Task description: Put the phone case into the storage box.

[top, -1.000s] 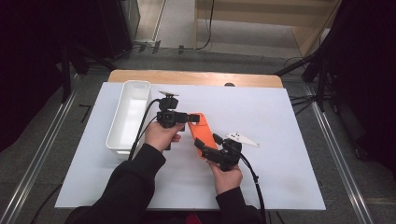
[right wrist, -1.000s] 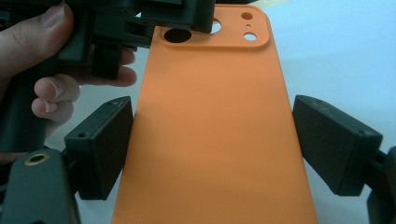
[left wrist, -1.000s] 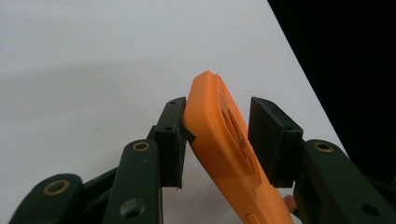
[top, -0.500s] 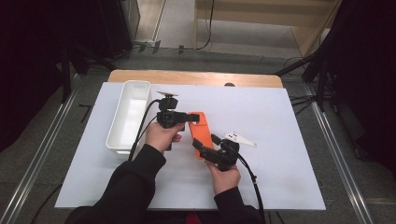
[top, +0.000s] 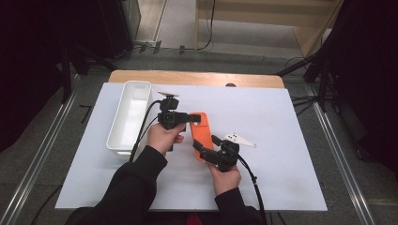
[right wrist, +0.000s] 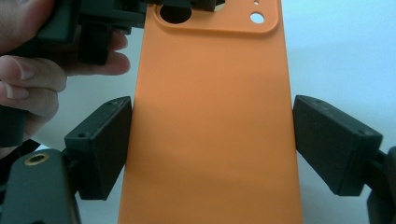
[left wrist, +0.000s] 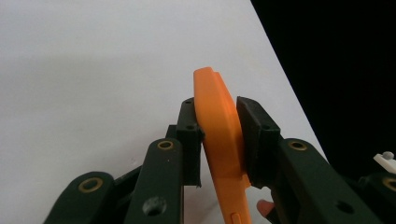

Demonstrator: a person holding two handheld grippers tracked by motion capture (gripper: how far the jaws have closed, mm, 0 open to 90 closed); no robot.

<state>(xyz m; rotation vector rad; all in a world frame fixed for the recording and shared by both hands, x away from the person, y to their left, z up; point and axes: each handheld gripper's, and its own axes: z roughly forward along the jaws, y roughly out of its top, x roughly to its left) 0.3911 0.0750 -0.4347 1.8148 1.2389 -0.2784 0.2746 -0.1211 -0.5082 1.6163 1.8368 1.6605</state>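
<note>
The left gripper is squeezing the thin edge of the orange phone case; its jaws have just been closing, and both pads are now pressing on it. The right gripper is sitting around the case's other end with its jaws open: one is touching the side, the other is standing apart. The case is being held just above the white table. A white tray is lying near the left hand.

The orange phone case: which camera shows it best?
The right gripper view: the orange phone case shows its flat back and camera cutouts. The left gripper view shows its thin edge between the tongs; the high view shows it small, partly covered.
</note>
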